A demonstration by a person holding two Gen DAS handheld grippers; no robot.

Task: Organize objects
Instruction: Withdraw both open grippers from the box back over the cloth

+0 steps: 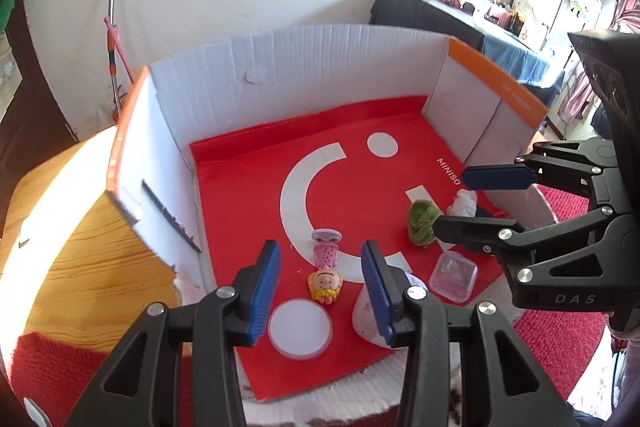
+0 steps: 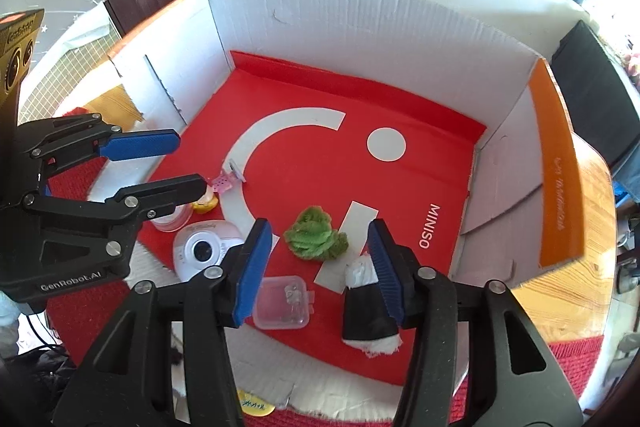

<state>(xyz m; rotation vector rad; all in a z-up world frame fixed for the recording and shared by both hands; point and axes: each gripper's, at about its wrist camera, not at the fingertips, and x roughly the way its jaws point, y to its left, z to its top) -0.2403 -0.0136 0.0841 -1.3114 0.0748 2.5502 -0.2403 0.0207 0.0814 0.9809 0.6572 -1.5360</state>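
Note:
A red MINISO mat [image 1: 248, 195] lines an open white cardboard box [image 1: 304, 67]. On it lie a small cartoon doll [image 1: 325, 283], a pink figure [image 1: 327, 251], a white round lid [image 1: 300, 323], a white camera-like device [image 2: 204, 249], a clear plastic case [image 2: 282, 303], a green fuzzy toy [image 2: 316, 233] and a black-and-white roll [image 2: 366, 311]. My left gripper [image 1: 316, 291] is open above the doll. My right gripper [image 2: 318, 267] is open over the green toy and the clear case, with the roll by its right finger.
The box walls [image 2: 360, 39] with orange flaps [image 2: 554, 163] enclose the mat on three sides. The box sits on a wooden table [image 1: 80, 247] with a red knitted cloth [image 1: 560, 347] at the front. A broom [image 1: 114, 39] leans on the wall behind.

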